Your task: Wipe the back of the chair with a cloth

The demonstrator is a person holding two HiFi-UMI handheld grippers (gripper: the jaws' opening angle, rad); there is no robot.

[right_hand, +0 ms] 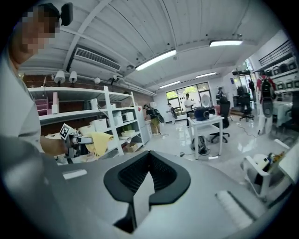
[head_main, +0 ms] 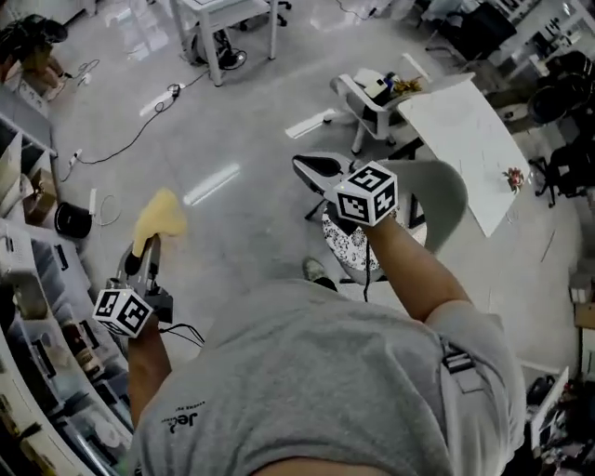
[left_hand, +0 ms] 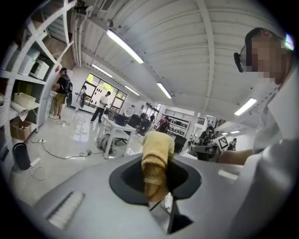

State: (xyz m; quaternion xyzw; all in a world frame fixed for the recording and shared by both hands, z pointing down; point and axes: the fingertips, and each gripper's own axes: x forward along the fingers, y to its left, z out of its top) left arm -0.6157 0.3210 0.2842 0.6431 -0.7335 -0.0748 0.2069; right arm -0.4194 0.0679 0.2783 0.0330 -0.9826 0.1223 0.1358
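Observation:
A yellow cloth (head_main: 160, 216) hangs from my left gripper (head_main: 147, 249) at the lower left of the head view. In the left gripper view the cloth (left_hand: 156, 161) sits pinched between the jaws of the left gripper (left_hand: 158, 179), which is shut on it. The grey chair stands to the right, with its curved back (head_main: 446, 191) and patterned seat (head_main: 346, 246) showing. My right gripper (head_main: 312, 169) is held up just left of the chair back, apart from it. In the right gripper view, the right gripper (right_hand: 148, 158) is shut with nothing in its jaws.
A white tabletop (head_main: 465, 125) lies beyond the chair, with a second white chair (head_main: 367, 98) next to it. Shelving (head_main: 28, 279) lines the left side. Cables (head_main: 139, 125) trail over the glossy floor, and another white table (head_main: 223, 19) stands at the top.

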